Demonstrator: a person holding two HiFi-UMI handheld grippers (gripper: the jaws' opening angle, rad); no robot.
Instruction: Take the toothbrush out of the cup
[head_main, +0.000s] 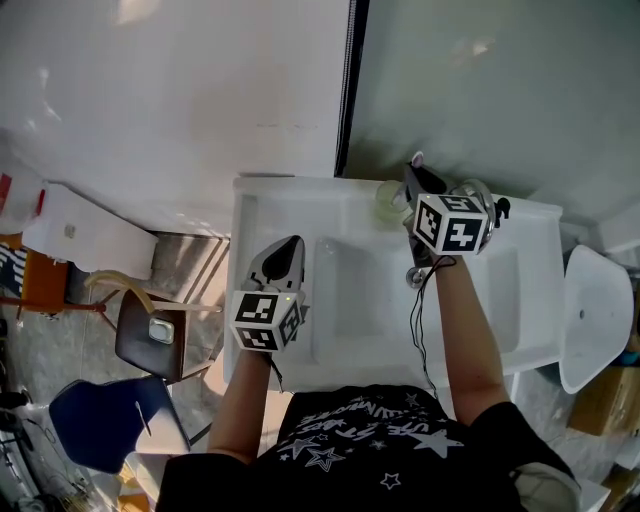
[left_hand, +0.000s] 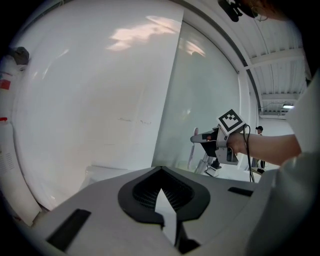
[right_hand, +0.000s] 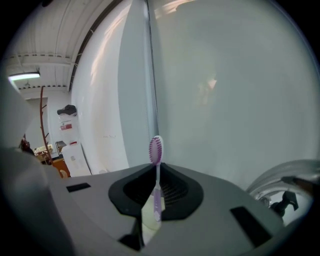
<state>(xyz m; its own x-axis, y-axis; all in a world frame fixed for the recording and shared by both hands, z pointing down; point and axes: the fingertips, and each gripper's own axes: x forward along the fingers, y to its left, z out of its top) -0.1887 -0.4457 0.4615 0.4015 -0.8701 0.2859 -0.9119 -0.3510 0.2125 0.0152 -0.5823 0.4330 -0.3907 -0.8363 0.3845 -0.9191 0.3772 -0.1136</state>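
Note:
In the right gripper view a purple-and-white toothbrush (right_hand: 157, 192) stands upright between the jaws, bristle head up. My right gripper (right_hand: 156, 175) is shut on its handle. The head view shows that gripper (head_main: 422, 182) at the back of the sink, just right of and above a pale translucent cup (head_main: 390, 201); the brush's tip (head_main: 417, 158) pokes out past it. In the left gripper view the brush (left_hand: 192, 152) hangs from the right gripper over the counter. My left gripper (head_main: 282, 258) hovers over the sink's left rim, shut and holding nothing, jaws together (left_hand: 161, 187).
A white sink (head_main: 350, 300) fills the middle, with a chrome fitting (head_main: 416, 276) on its right rim and chrome tap parts (right_hand: 282, 197) beside the right gripper. White wall and frosted glass rise behind. A white lid (head_main: 595, 315) lies to the right and chairs (head_main: 150, 340) stand at the left.

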